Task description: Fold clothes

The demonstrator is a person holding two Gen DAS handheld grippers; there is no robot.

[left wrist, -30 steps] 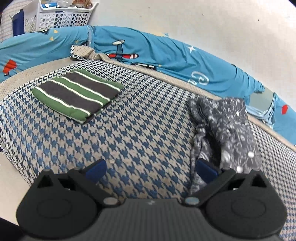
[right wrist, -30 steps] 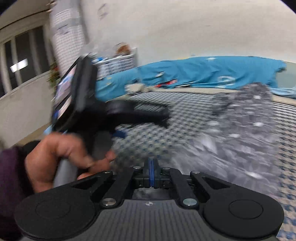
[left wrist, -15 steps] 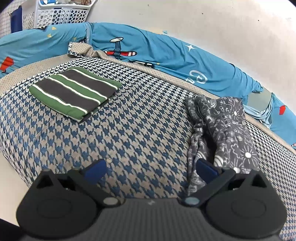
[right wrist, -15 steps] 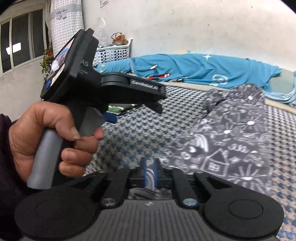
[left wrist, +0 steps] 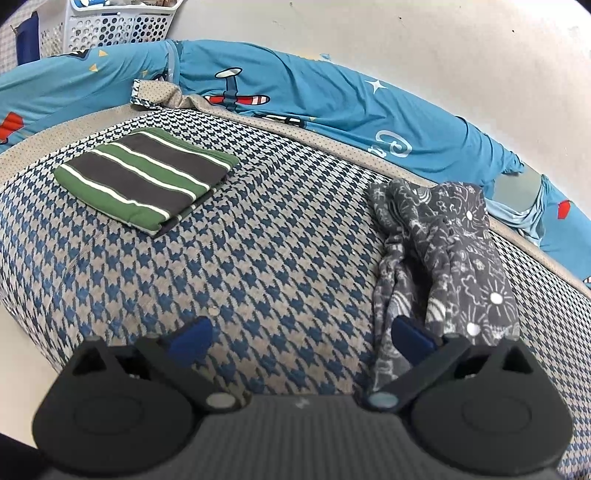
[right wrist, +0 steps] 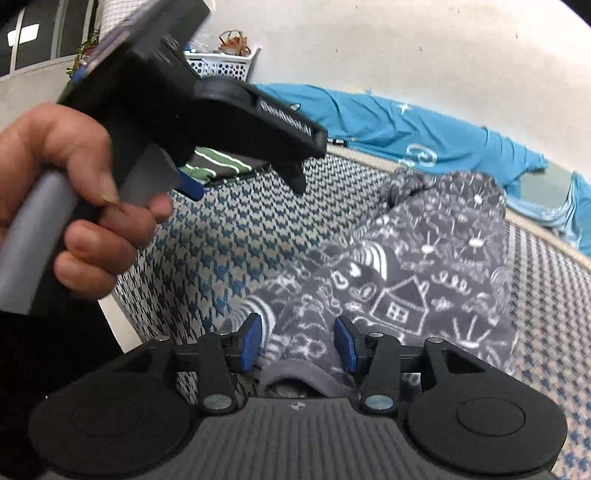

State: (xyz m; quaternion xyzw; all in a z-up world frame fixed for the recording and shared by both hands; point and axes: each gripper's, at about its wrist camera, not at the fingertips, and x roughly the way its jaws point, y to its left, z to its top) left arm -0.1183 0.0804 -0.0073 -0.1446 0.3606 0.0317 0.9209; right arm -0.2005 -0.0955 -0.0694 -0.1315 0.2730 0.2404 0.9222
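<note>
A dark grey garment with white doodle print (left wrist: pixel 443 251) lies crumpled on the right of the houndstooth bed cover (left wrist: pixel 258 266). My right gripper (right wrist: pixel 298 341) hovers low over the near end of this garment (right wrist: pixel 424 266). Its jaws are opening, and a fold of the cloth lies loose between the blue pads. My left gripper (left wrist: pixel 301 334) is open wide over bare cover, with its right pad at the garment's left edge. A folded green, grey and white striped garment (left wrist: pixel 147 181) rests at the far left.
Blue cartoon-print bedding (left wrist: pixel 295 92) is bunched along the wall behind the bed. A white laundry basket (left wrist: pixel 118 29) stands at the far left corner. A person's hand (right wrist: pixel 85 206) holds the left gripper's handle. The bed's edge drops off at the left (left wrist: pixel 14 295).
The right gripper's jaws went from shut to parted, and it sank and rolled toward the bed. The grey garment settled flatter on the cover. The left gripper kept still and open.
</note>
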